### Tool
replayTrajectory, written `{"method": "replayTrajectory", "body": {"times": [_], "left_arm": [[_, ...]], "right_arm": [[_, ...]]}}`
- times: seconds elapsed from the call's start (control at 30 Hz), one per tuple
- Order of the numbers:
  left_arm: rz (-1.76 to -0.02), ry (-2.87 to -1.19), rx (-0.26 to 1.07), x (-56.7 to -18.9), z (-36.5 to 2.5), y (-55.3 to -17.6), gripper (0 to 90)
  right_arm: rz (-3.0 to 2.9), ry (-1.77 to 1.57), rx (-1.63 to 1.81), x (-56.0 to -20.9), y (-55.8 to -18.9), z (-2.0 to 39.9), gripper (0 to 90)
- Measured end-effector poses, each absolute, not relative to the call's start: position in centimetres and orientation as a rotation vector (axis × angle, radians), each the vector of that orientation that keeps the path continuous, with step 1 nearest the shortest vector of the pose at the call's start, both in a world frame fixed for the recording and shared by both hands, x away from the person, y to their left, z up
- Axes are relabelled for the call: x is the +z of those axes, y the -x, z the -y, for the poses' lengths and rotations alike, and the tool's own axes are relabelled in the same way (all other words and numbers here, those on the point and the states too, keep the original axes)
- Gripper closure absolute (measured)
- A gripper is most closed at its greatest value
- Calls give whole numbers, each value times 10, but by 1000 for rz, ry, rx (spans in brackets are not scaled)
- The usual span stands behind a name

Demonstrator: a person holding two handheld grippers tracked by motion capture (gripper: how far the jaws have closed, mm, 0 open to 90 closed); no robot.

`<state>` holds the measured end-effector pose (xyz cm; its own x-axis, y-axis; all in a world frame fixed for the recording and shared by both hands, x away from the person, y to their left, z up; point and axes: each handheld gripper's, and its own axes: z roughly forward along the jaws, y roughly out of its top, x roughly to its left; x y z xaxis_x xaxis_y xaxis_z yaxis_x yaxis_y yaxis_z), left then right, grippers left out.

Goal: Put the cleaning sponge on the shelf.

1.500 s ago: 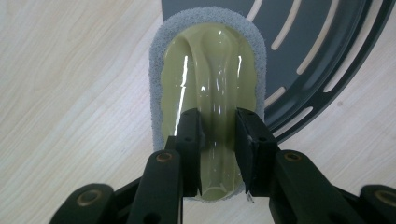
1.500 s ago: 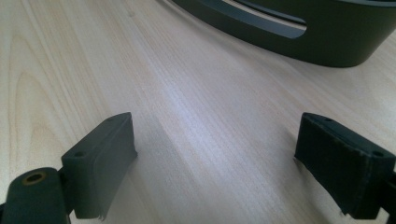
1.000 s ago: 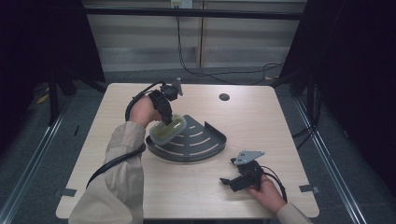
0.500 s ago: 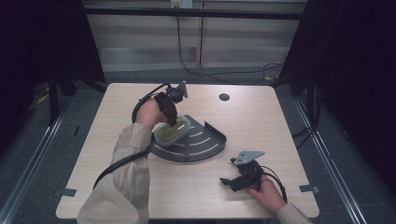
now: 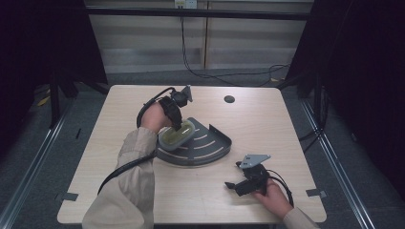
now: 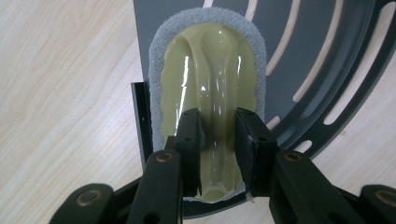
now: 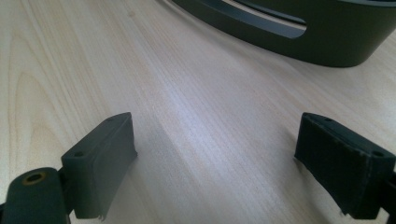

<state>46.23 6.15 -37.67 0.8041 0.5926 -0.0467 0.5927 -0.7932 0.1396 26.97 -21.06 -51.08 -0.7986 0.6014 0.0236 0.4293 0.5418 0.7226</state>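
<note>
**Ana:** Left gripper view has the clearest look: the left gripper is clamped on the raised ridge of a pale yellow-green scrubber with a grey foam rim. The scrubber sits over the straight left edge of the dark slotted corner rack.

**Ben:** From the high view I only get the left gripper pointing down at the scrubber, at the near-left part of the rack, mid-table. I can't make out the pinch there. What about the other hand?

**Ana:** The right gripper rests on the table near the right front, well apart from the rack. In the right gripper view its jaws stand wide apart with nothing but bare wood between them, and the rack's curved wall shows farther off.

**Ben:** What could go wrong?

**Ana:** The ridge looks glossy and soft, and the pads hold just its narrow near end. I'd guess a quick lift or twist could let it slip out. The foam rim also overhangs the rack's edge, so dragging sideways might catch it and shift the rack, since nothing steadies it.

**Ben:** The high view would show the rack sliding; the gripper view wouldn't.
</note>
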Motion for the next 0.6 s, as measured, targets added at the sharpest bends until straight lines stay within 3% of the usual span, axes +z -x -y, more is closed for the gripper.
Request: {"method": "replayTrajectory", "body": {"times": [0.6], "left_arm": [[-974,-2848,-10,-391,-65,-463,720]], "right_arm": [[-2552,-867,1103,-511,-270,211,113]]}}
